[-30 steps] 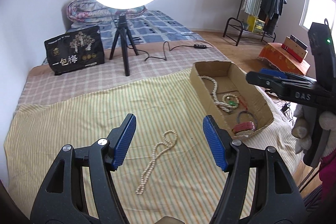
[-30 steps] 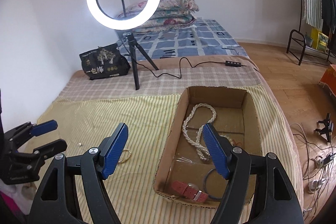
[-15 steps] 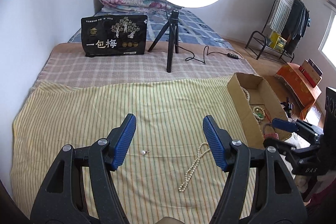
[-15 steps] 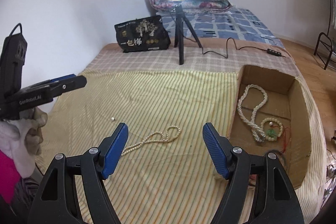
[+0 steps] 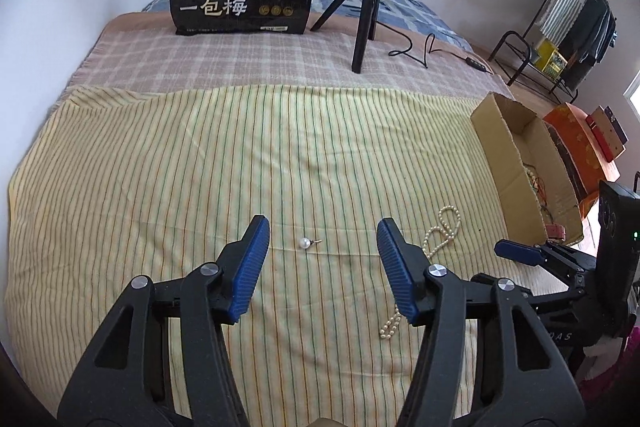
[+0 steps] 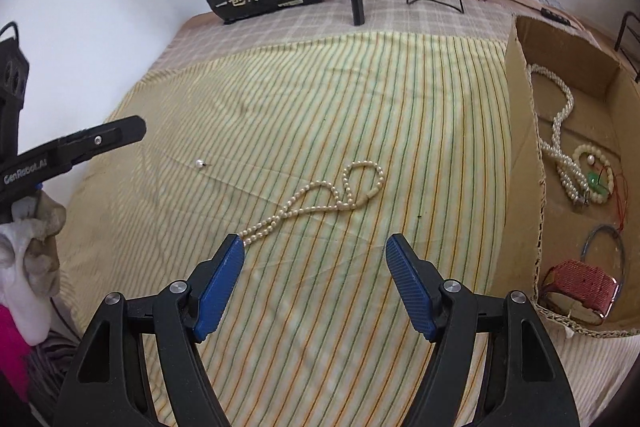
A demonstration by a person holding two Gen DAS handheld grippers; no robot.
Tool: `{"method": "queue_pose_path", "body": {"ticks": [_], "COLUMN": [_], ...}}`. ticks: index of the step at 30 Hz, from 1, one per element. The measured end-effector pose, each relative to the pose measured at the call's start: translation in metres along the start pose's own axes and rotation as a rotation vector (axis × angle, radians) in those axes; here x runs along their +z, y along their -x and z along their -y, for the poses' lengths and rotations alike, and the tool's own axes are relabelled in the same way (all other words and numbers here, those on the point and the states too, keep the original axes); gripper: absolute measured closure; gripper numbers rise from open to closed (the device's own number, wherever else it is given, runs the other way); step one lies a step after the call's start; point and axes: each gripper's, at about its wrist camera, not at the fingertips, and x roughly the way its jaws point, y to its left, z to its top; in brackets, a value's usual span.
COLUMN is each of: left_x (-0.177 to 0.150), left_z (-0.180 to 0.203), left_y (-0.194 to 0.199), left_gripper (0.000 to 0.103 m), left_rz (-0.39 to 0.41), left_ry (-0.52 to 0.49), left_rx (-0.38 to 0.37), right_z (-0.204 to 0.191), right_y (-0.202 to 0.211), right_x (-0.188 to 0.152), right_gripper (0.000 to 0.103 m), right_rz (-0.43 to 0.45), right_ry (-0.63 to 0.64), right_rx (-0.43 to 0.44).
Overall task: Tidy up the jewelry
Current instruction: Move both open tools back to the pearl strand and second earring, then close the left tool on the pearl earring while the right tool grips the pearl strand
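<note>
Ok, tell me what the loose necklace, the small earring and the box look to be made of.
Necklace: pearl-like beads, cream and glossy; real or imitation cannot be told. Earring: one shiny white bead on a thin, probably metal pin. Box: brown corrugated cardboard, matte, with fluting visible along its torn top edge.

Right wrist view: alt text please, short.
Open right gripper hovers over a striped cloth, nothing between its fingers; a pearl necklace lies just ahead. A cardboard box of jewelry sits right, a pearl stud left.
</note>
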Motion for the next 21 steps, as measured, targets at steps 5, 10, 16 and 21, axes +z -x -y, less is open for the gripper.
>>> {"method": "queue_pose_path", "body": {"ticks": [5, 10, 16, 21], "left_x": [-0.004, -0.006, -0.007, -0.011], "left_z": [0.000, -0.002, -0.008, -0.006], "left_y": [-0.016, -0.031, -0.053, -0.063], "left_gripper": [0.046, 0.050, 0.052, 0.055], "left_rz": [-0.041, -0.072, -0.102, -0.112], "left_ry": [-0.004, 0.001, 0.015, -0.011], "left_rx": [0.000, 0.005, 0.021, 0.033], "right_z": [0.016, 0.015, 0.009, -0.005], "right_y": [-0.016, -0.033, -0.044, -0.054], "right_x": [0.006, 0.011, 0.017, 0.020], "right_gripper": [0.030, 0.030, 0.028, 0.029], "right_rz": [-0.040, -0.077, -0.066, -0.045], "right_ry": [-0.123, -0.140, -0.134, -0.072], "right_rx": [0.049, 0.045, 0.007, -0.061]}}
